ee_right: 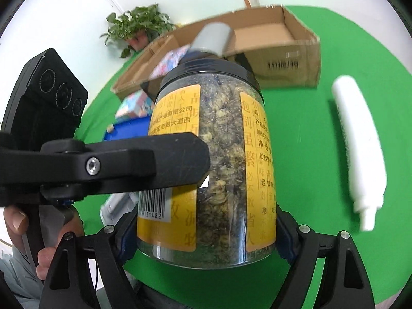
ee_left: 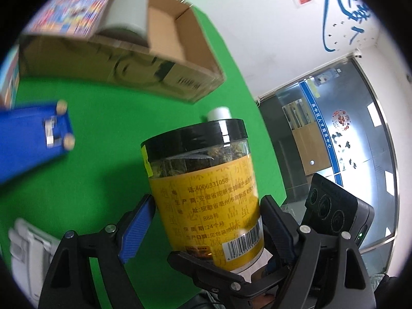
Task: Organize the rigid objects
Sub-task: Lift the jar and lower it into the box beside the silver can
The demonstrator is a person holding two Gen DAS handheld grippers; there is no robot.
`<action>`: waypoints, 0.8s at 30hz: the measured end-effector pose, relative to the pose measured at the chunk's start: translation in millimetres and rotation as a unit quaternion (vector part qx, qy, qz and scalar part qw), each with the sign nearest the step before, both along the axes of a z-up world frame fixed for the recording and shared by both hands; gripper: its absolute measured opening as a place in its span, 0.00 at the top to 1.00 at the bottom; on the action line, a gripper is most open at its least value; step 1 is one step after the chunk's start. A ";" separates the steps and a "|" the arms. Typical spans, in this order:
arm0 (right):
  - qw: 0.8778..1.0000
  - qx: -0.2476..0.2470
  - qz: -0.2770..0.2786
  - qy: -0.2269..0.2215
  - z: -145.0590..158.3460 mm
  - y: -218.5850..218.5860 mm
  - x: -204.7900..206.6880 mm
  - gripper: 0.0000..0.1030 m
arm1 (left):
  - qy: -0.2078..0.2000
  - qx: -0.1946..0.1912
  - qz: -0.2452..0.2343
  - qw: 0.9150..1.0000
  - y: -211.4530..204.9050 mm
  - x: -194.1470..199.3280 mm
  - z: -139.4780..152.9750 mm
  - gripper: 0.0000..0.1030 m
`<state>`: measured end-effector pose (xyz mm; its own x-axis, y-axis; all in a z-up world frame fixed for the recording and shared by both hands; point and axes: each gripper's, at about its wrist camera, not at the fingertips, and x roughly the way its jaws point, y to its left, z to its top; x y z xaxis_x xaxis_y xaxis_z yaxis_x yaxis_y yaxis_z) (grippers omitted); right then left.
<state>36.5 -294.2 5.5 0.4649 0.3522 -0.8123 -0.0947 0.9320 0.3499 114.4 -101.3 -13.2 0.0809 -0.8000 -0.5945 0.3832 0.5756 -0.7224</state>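
Observation:
A clear jar [ee_left: 206,200] with a black lid and yellow label, full of dried flowers, sits between both grippers. My right gripper [ee_right: 206,234] is shut on the jar [ee_right: 213,170] near its base and holds it above the green table. My left gripper [ee_left: 206,221] stands around the same jar; its left blue pad [ee_left: 137,229] is off the jar's side, so it looks open. One left finger [ee_right: 123,164] crosses in front of the jar in the right wrist view. A cardboard box [ee_left: 164,59] lies beyond, also in the right wrist view [ee_right: 291,61].
In the box stand a grey cylinder [ee_left: 127,13] and a colourful printed box [ee_left: 69,10]. A white bottle [ee_right: 360,149] lies on the green cloth at the right. A blue item [ee_left: 31,136] and a white item [ee_left: 25,255] lie at the left. A plant [ee_right: 136,28] stands behind.

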 end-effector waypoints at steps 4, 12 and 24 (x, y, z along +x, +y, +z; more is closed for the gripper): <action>1.000 -0.003 -0.003 -0.025 23.3 -6.5 12.0 0.20 | -0.030 -0.003 -0.002 1.000 -7.3 12.0 24.2 0.19; 0.998 -0.003 0.005 -0.068 73.0 -18.6 55.1 0.20 | -0.094 0.003 0.005 0.996 -19.7 46.9 77.3 0.20; 0.999 0.031 0.014 -0.032 76.9 -38.8 173.1 0.20 | -0.096 0.045 0.009 0.994 -48.7 133.5 83.4 0.20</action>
